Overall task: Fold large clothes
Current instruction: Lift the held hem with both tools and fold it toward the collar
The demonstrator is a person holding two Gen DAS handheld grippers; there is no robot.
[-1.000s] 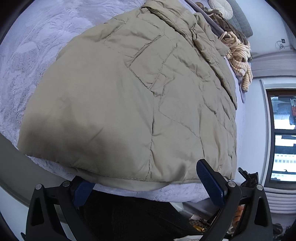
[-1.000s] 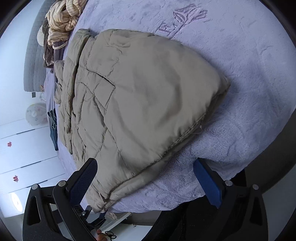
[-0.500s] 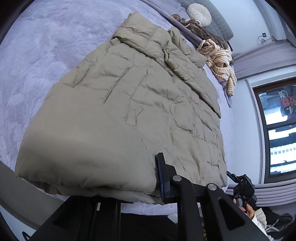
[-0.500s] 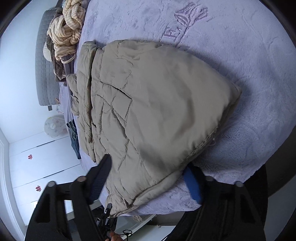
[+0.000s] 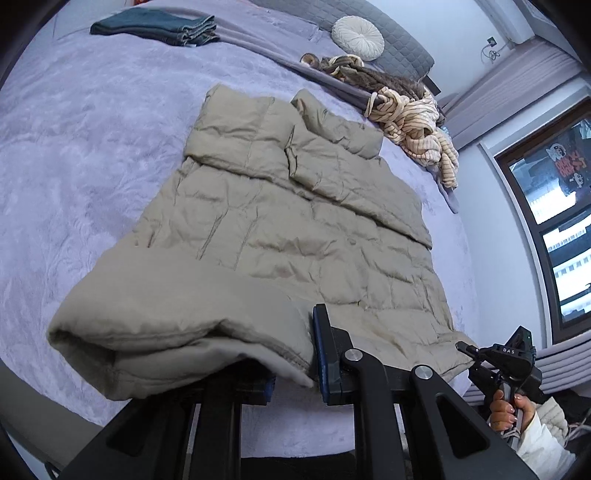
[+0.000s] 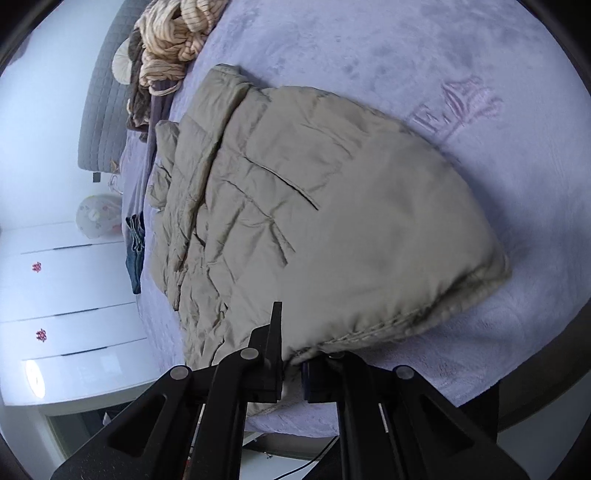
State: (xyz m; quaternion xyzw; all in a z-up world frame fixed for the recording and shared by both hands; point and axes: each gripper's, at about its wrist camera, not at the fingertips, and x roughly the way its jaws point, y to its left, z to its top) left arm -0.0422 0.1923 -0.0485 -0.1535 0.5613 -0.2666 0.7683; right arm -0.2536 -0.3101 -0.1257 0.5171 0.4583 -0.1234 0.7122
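A beige quilted puffer jacket [image 5: 280, 236] lies on the lavender bed, sleeves folded across its collar end. My left gripper [image 5: 295, 369] is shut on the jacket's near hem at one corner and holds that edge lifted off the blanket. In the right wrist view the same jacket [image 6: 314, 229] fills the middle. My right gripper [image 6: 291, 365] is shut on the hem at the other near corner. The right gripper also shows from outside in the left wrist view [image 5: 469, 350], held in a hand at the bed's edge.
The lavender fleece blanket [image 5: 74, 155] covers the bed. A striped cream garment pile [image 5: 410, 122] and a brown one lie at the far right. Folded jeans [image 5: 155, 26] sit at the far left by a round white cushion [image 5: 356, 37]. A window [image 5: 554, 206] is at the right.
Both grippers were open at the jacket's near hem. They closed on it, and the hem is now lifted, with the wrist views tilted higher over the bed.
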